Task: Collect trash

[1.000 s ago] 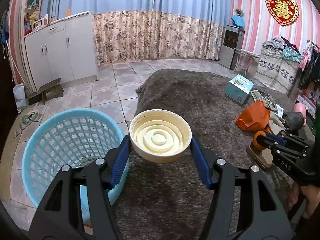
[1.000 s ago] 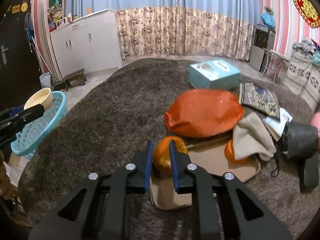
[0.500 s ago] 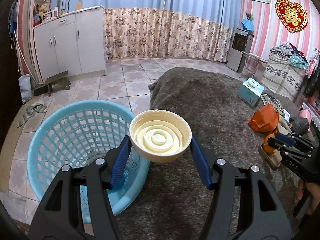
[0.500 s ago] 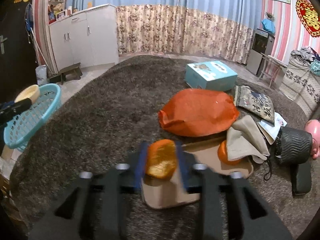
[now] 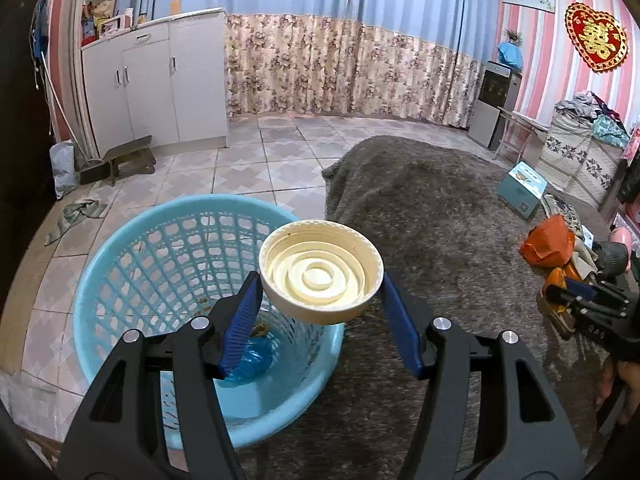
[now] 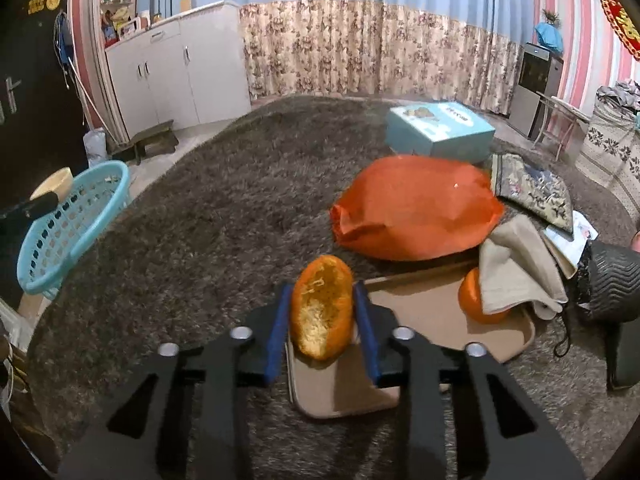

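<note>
Left gripper (image 5: 320,300): fingers clenched on cream lid (image 5: 320,270), open side facing camera, held over near rim of blue basket (image 5: 132,248). Basket bottom partly hidden by left finger; blue crumpled item (image 5: 250,358) and small brownish bits inside, can't ID them. Right gripper (image 6: 322,320): fingers grasping orange peel (image 6: 322,312), pith side up, above front corner of tan tray (image 6: 424,312). 1 orange (image 6: 476,302) on tray, half covered by beige cloth (image 6: 516,268). Orange bag (image 6: 416,214) behind tray, teal box (image 6: 440,132) further back, all on grey rug (image 6: 224,216).
</note>
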`<state>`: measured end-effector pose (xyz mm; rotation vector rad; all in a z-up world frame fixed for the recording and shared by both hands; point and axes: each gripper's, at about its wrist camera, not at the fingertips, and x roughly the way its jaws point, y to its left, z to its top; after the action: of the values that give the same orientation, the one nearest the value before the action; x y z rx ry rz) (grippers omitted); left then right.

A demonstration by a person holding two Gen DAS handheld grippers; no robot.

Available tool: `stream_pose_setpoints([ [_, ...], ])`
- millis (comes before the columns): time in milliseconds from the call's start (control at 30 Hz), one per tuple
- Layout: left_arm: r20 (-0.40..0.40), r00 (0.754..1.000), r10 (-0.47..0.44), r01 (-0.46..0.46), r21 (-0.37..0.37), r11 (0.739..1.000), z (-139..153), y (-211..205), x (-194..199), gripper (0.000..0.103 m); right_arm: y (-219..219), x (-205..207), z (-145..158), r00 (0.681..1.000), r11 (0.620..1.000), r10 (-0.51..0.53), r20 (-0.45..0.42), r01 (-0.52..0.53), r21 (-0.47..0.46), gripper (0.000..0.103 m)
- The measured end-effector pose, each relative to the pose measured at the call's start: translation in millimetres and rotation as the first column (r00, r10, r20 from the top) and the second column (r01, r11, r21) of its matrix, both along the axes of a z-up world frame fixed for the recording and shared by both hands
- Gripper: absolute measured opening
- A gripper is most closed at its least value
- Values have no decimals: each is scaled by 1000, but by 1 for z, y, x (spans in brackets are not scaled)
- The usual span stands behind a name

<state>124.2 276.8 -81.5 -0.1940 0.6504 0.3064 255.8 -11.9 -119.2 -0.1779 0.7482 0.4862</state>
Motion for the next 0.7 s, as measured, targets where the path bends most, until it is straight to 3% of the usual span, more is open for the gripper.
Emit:
stream_pose_setpoints([
  [233,10,1000,26,-26,12,1000,5,13,-5,59,22,-15,37,991,999,40,128,-43,24,26],
  [700,13,994,111,-112,78,991,13,57,-14,59,124,-14,67,966,975,204,161,-215,50,26],
])
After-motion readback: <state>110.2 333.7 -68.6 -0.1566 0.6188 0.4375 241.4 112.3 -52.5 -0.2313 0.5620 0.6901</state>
